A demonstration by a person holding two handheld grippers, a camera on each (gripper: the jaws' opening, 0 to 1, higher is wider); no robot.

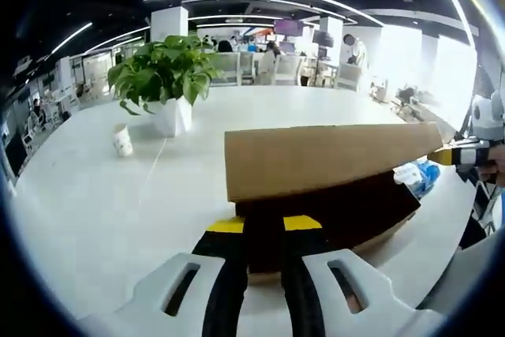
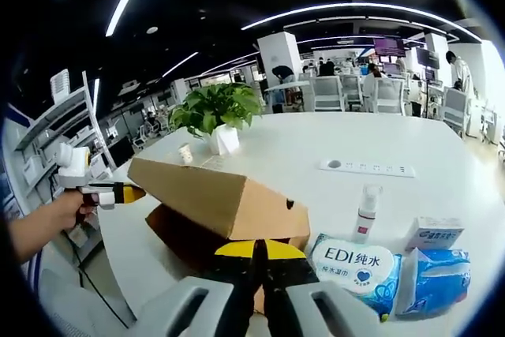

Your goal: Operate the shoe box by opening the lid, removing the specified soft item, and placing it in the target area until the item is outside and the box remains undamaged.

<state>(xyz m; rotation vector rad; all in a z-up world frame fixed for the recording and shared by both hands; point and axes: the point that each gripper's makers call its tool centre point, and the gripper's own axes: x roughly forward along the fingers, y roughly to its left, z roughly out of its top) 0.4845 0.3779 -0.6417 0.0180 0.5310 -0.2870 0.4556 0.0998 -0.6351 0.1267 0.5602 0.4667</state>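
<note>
Closed on opposite ends of a cardboard shoe box (image 1: 327,187), the left gripper (image 1: 263,230) and right gripper (image 2: 260,252) pinch its lid (image 2: 213,195), which is tilted up. The box lies lengthwise between them on a white table (image 1: 118,203). Wet-wipe packs (image 2: 355,266) sit just beside its right end; a potted plant (image 1: 166,76) stands beyond.

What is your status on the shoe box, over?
Left gripper and right gripper both shut on brown cardboard lid, one each end. Lid tilted up off shoe box. Blue wet-wipe packs beside box, clear of lid.
</note>
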